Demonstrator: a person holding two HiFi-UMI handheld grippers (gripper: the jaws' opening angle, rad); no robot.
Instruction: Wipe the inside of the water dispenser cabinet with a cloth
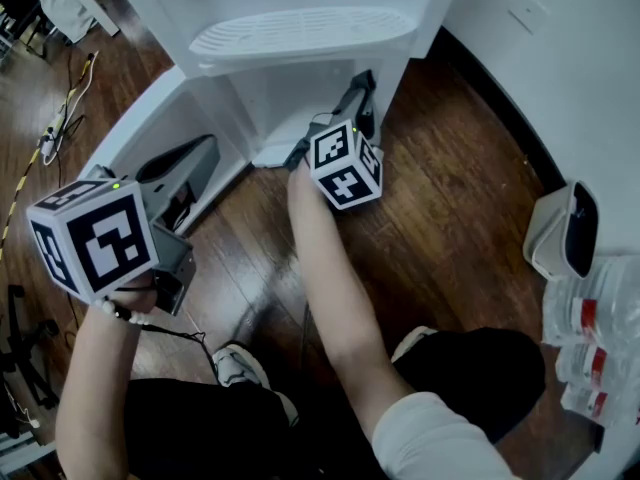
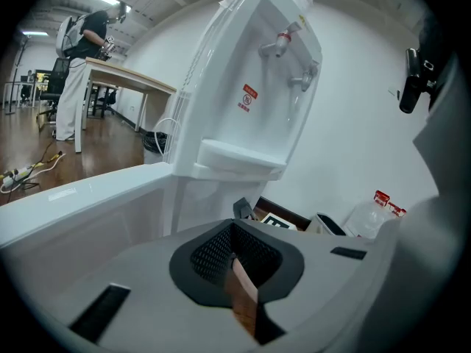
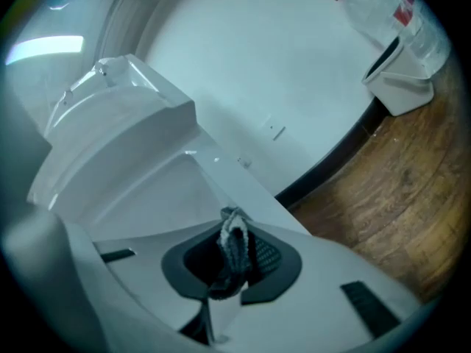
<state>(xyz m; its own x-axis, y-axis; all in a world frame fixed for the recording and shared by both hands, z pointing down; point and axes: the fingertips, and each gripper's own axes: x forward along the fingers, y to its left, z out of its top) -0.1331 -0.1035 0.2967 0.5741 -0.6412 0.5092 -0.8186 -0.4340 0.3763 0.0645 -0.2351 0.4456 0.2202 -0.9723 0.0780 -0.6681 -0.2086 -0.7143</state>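
The white water dispenser [image 1: 300, 28] stands ahead, with its lower cabinet [image 1: 275, 103] open and the door [image 1: 140, 133] swung out to the left. My right gripper [image 1: 360, 86] reaches toward the cabinet's right front edge. In the right gripper view it [image 3: 235, 220] is shut on a bunched grey cloth [image 3: 234, 252], with the white cabinet wall [image 3: 147, 197] just beyond. My left gripper [image 1: 200, 148] hangs beside the open door, shut with nothing in it. In the left gripper view its tips [image 2: 234, 254] point at the dispenser [image 2: 250, 87] over the door [image 2: 81, 204].
A white bin [image 1: 565, 230] and several water bottles [image 1: 595, 333] stand by the wall at right. Cables [image 1: 55, 128] trail over the wooden floor at left. My shoe [image 1: 240, 368] is just below the grippers. A person [image 2: 81, 65] stands at a far desk.
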